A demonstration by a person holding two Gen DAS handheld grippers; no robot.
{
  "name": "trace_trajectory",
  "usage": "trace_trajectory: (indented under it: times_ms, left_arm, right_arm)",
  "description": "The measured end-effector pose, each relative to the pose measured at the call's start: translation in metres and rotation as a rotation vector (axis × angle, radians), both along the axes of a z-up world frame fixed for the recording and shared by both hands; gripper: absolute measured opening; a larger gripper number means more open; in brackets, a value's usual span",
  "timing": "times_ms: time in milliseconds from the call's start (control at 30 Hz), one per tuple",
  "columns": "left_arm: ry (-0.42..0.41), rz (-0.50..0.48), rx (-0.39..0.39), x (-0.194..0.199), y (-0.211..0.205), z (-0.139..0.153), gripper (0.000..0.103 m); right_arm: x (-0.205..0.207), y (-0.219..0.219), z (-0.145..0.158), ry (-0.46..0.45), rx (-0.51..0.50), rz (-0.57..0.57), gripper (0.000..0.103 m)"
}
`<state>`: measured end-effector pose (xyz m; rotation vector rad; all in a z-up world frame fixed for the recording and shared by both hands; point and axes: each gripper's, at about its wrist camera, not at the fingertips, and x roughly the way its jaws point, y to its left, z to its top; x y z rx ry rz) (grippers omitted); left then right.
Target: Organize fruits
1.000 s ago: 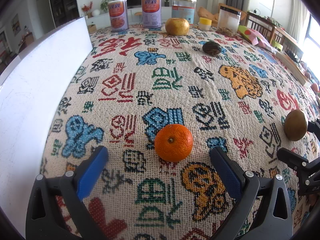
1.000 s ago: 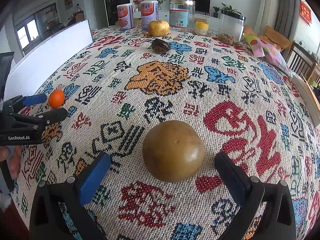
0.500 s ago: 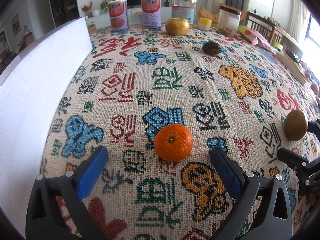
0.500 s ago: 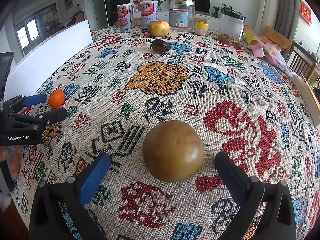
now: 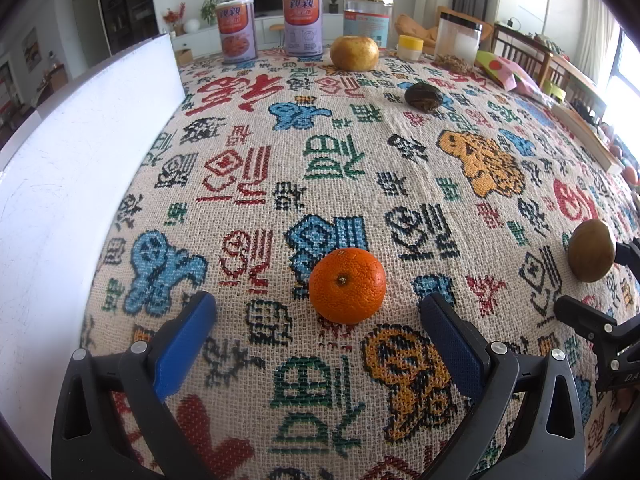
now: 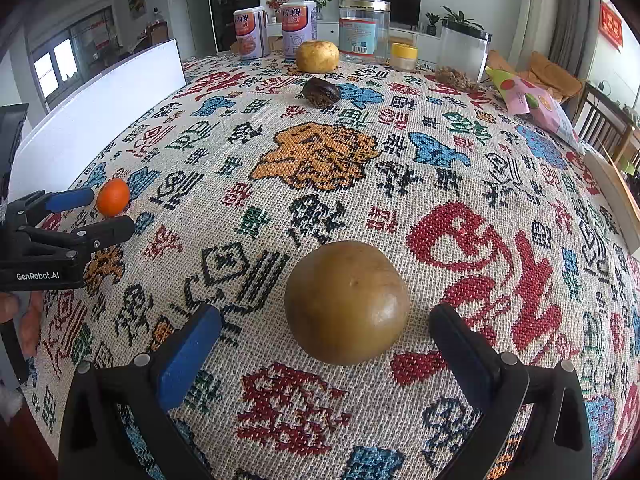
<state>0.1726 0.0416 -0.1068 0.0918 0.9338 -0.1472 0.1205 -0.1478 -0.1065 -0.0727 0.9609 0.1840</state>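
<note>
An orange mandarin [image 5: 347, 285] rests on the patterned tablecloth [image 5: 320, 160], just ahead of my open left gripper [image 5: 316, 320], whose blue pads flank it without touching. A brown-green round fruit [image 6: 347, 301] lies between the spread fingers of my open right gripper [image 6: 326, 334], apart from both pads. That fruit [image 5: 591, 249] shows at the right edge of the left wrist view; the mandarin [image 6: 113, 196] and left gripper [image 6: 100, 212] appear at the left of the right wrist view. Far back sit a yellow round fruit [image 5: 354, 53] and a dark wrinkled fruit [image 5: 423, 97].
A white board [image 5: 80, 152] stands along the table's left side. Two cans [image 5: 237, 35], a large clear jar [image 5: 367, 19], a small yellow-lidded jar [image 5: 410, 47] and a clear canister [image 5: 458, 45] line the back edge. A pink snack bag [image 6: 532, 100] lies at back right.
</note>
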Motion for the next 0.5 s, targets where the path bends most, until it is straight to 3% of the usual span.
trace_trajectory:
  times_ms: [167, 300, 333, 467, 500]
  left_arm:
    - [0.003, -0.01, -0.033, 0.0, 0.003, 0.0, 0.102]
    - [0.015, -0.125, -0.29, -0.006, 0.029, 0.009, 0.101]
    - [0.02, -0.127, -0.317, -0.007, 0.033, 0.01, 0.101]
    - [0.004, -0.138, -0.21, -0.01, 0.02, 0.01, 0.099]
    - [-0.001, -0.145, -0.182, -0.01, 0.013, 0.01, 0.092]
  right_arm:
    - [0.0, 0.0, 0.0, 0.0, 0.0, 0.0, 0.103]
    - [0.0, -0.001, 0.0, -0.001, 0.007, 0.0, 0.103]
    - [0.0, -0.002, 0.001, -0.002, 0.02, 0.001, 0.103]
    - [-0.005, -0.02, 0.006, -0.022, 0.162, -0.009, 0.103]
    - [-0.006, -0.025, 0.007, -0.025, 0.194, -0.022, 0.103]
